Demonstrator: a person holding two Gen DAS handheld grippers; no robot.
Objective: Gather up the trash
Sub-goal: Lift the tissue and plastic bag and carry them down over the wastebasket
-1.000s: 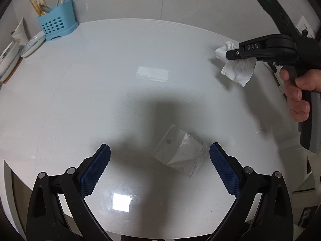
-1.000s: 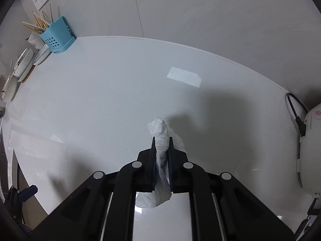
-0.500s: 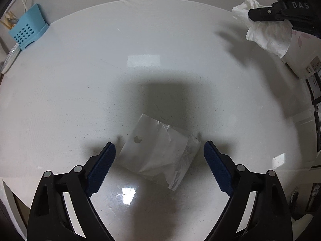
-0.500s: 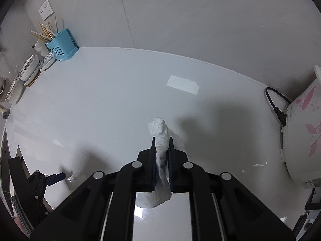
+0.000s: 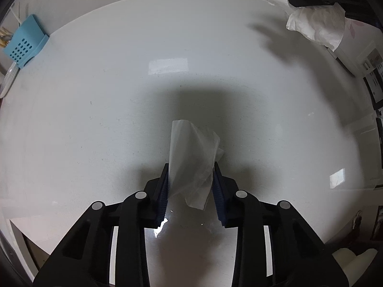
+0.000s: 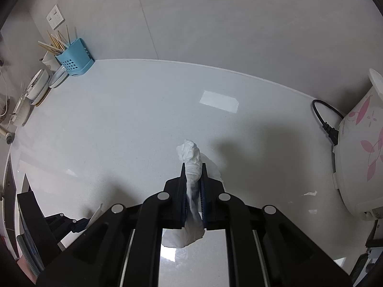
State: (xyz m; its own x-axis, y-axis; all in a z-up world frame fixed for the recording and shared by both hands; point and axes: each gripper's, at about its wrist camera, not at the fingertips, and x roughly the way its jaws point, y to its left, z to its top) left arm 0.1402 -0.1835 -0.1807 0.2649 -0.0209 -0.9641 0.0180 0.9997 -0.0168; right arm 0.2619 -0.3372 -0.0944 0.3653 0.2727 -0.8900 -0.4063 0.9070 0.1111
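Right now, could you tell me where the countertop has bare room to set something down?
The wide middle of the countertop is bare, from the blue utensil holder across to the rice cooker. The left edge is crowded with dishes.

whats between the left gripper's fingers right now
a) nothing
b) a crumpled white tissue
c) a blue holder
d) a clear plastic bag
d: the left gripper has just been closing, and its blue pads now press on the clear plastic bag, buckled upright between them; the crumpled white tissue is in the right gripper.
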